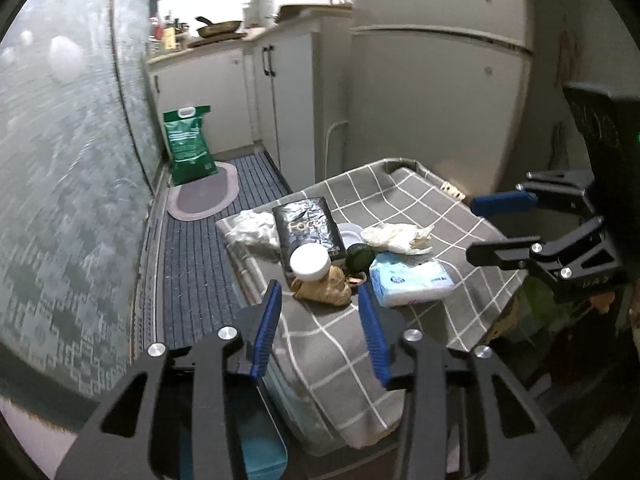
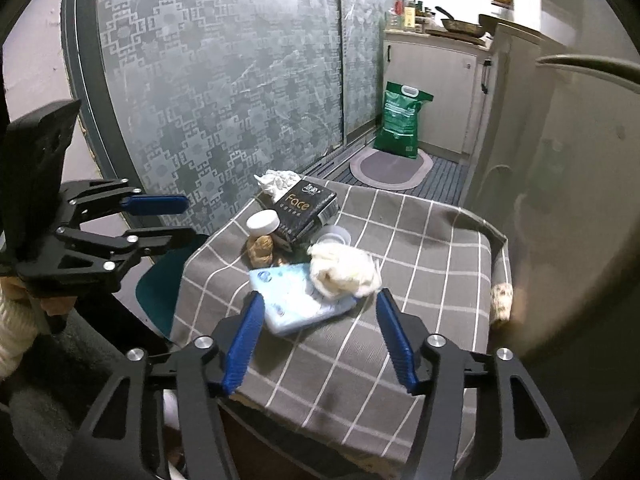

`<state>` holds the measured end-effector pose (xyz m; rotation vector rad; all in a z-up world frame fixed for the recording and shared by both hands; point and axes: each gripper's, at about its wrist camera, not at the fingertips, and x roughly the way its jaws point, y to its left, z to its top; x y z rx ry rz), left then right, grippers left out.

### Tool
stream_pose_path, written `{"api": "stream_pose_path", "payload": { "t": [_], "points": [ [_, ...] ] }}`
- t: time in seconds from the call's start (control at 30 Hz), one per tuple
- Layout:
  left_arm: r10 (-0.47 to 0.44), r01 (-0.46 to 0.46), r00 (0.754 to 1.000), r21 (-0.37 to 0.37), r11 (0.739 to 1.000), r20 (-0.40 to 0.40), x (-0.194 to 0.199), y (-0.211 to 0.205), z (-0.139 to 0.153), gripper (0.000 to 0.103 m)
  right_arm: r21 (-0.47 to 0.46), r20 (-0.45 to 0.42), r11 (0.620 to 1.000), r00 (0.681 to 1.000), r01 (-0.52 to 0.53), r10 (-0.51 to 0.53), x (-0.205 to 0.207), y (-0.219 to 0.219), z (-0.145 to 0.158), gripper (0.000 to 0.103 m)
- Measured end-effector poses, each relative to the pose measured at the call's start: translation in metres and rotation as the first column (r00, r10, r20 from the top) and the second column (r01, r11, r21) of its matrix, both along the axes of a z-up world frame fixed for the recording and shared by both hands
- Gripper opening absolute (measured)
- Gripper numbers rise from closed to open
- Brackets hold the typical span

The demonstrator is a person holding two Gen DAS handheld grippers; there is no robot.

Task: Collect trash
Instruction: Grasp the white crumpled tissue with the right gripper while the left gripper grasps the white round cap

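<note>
Grey checked cloth (image 2: pixel 400 320) covers a small table in a narrow kitchen, beside a frosted sliding door (image 2: pixel 220 80). Clustered on its far left part are a crumpled white tissue (image 2: pixel 344 270) resting on a blue tissue pack (image 2: pixel 296 300), a brown paper wad (image 2: pixel 260 250), a white-capped jar (image 2: pixel 263 222) and a black box (image 2: pixel 304 210). Both the left gripper (image 1: pixel 320 332) and right gripper (image 2: pixel 320 340) are held spread and empty. Collection appears not yet begun; next, one scrap likely must be closed on, probably the near tissue.

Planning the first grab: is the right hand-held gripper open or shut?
Open: the right hand-held gripper has its blue fingers spread apart, empty, short of the blue tissue pack.
</note>
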<state>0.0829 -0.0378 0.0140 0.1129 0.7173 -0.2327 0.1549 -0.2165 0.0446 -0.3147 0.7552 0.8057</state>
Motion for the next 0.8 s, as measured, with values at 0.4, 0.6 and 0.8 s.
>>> {"api": "stream_pose_path", "payload": {
  "t": [0.4, 0.6, 0.8],
  "points": [
    [0.013, -0.031, 0.991, -0.140, 0.990, -0.130, 0.056, 0.010, -0.021, 0.043, 0.000, -0.068, 0.999, 0.997, -0.032, 0.032, 0.035, 0.003, -0.016, 0.051],
    [0.034, -0.058, 0.986, -0.150, 0.987, -0.160, 0.070, 0.011, -0.029, 0.046, 0.017, -0.098, 0.998, 0.993, -0.057, 0.059, 0.042, 0.008, -0.020, 0.051],
    [0.018, -0.045, 0.986, -0.164, 0.985, -0.167, 0.076, 0.010, -0.031, 0.033, 0.030, -0.136, 0.997, 0.988, -0.068, 0.072, 0.050, 0.021, -0.024, 0.036]
  ]
}}
